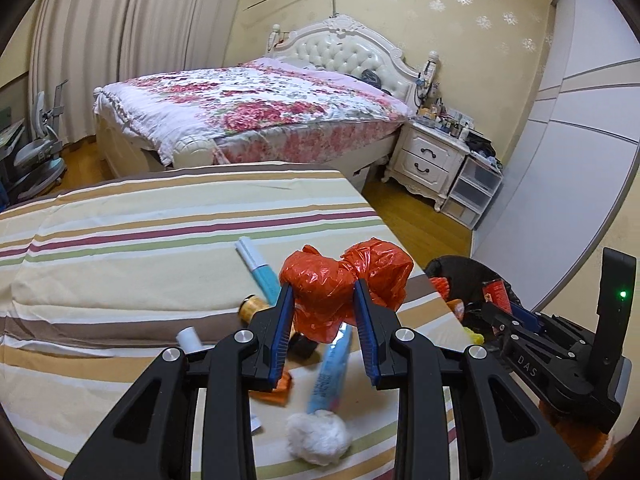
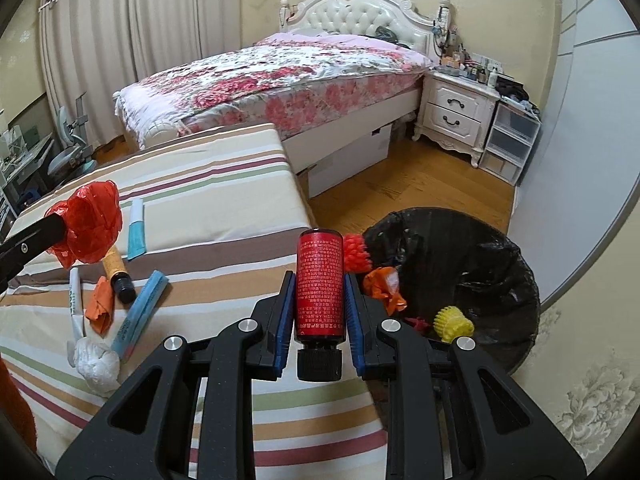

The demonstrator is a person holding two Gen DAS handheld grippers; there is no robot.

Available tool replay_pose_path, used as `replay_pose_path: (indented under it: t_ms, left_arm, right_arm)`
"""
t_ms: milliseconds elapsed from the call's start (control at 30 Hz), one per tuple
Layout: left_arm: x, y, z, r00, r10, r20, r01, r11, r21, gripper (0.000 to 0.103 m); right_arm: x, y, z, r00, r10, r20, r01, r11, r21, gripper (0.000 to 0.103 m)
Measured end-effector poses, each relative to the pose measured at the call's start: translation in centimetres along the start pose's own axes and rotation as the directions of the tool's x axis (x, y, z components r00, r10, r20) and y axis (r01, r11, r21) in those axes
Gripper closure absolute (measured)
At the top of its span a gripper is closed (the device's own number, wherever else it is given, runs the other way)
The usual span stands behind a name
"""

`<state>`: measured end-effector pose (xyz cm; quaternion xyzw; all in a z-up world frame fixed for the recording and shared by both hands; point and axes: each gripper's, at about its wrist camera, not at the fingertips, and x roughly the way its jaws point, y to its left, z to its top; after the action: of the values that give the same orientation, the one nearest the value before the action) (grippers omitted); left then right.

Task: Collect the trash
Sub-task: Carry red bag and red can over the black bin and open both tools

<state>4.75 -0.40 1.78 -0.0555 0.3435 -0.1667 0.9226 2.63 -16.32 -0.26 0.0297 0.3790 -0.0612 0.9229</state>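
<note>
Right wrist view: the striped mattress (image 2: pixel 208 184) ends at a right edge just beside the black-lined trash bin (image 2: pixel 516 264), which stands on open wood floor (image 2: pixel 420 184) between the mattress and the white wardrobe wall. The bin's mouth is wide and uncovered, with a yellow ribbed piece (image 2: pixel 454 320) and orange scraps near its close rim. The right gripper (image 2: pixel 319 304) is clenched on a red bottle (image 2: pixel 319 284), printed with fine white text, black cap toward the camera, held over the mattress's right edge and pointing downward toward the bin.

In the left wrist view, the left gripper (image 1: pixel 323 316) clamps a crumpled orange-red plastic bag (image 1: pixel 344 280), shiny and bunched into two lobes, lifted above the mattress near its right edge. Below it on the mattress lie a white tissue wad (image 1: pixel 318 436), a blue tube (image 1: pixel 332 372), a white-capped teal tube (image 1: pixel 256 264) and an amber bottle (image 1: pixel 252 308), loosely clustered.
</note>
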Motion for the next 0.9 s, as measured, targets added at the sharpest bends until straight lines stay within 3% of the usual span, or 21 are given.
replay_pose_path:
  t_ms: [467,833,900]
  left_arm:
    - [6.0,-11.1,0.9,0.993,-0.098,-0.065,0.108,0.978,0.180,0.072]
    - [11.4,-17.3,0.6,0.988,-0.107,-0.111,0.135,0.946,0.295,0.072]
    - [12.4,-17.8,0.3,0.988,-0.094,-0.127,0.130,0.938,0.320,0.066]
  right_arm:
    - [0.3,-9.4,0.1,0.992,-0.121,0.017,0.118,0.983,0.143,0.080]
    - [2.9,-13.7,0.1,0.988,-0.152,-0.007,0.149,0.963,0.224,0.079]
    - [3.5,-14.3,0.0,0.987,-0.159,-0.017,0.159,0.957,0.243,0.073]
